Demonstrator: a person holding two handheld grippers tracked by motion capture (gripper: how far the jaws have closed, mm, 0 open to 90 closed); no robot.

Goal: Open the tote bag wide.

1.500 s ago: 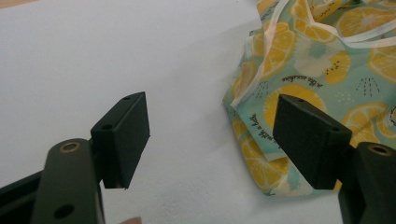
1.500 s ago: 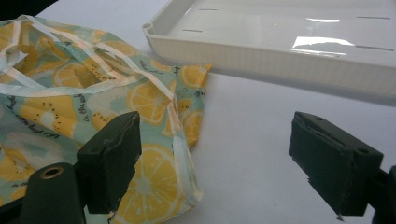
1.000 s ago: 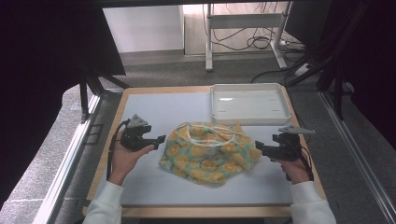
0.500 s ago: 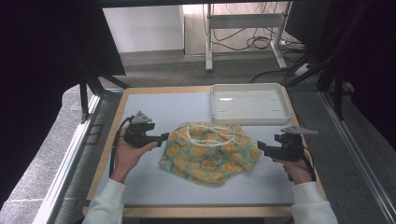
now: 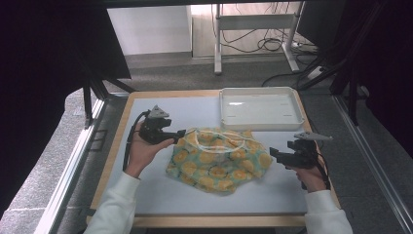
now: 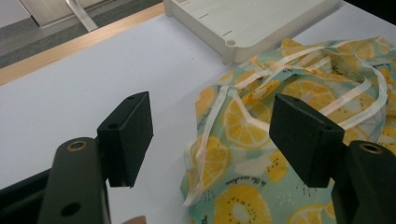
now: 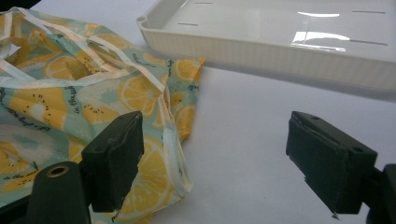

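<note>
A lemon-print cloth (image 5: 214, 158) is lying crumpled at the middle of the table (image 5: 146, 195), its pale straps (image 5: 214, 141) looped across its top, and a white tray (image 5: 260, 108) is sitting just beyond it at 1 o'clock, close to the cloth's far edge. The left gripper (image 5: 181, 133) is being held at the cloth's 10 o'clock corner, with its jaws spread wide and nothing being gripped; they have just been closing a little, and in the left gripper view (image 6: 212, 140) the cloth's edge and a strap are seen lying between and below the pads, with no pad pressing on them. The right gripper (image 5: 272, 155) is being held at the cloth's 3 o'clock edge, its jaws also parted and empty; in the right gripper view (image 7: 215, 163) one jaw is seen over the cloth's hem and the other over bare table, with the tray lying ahead at 12 o'clock
</note>
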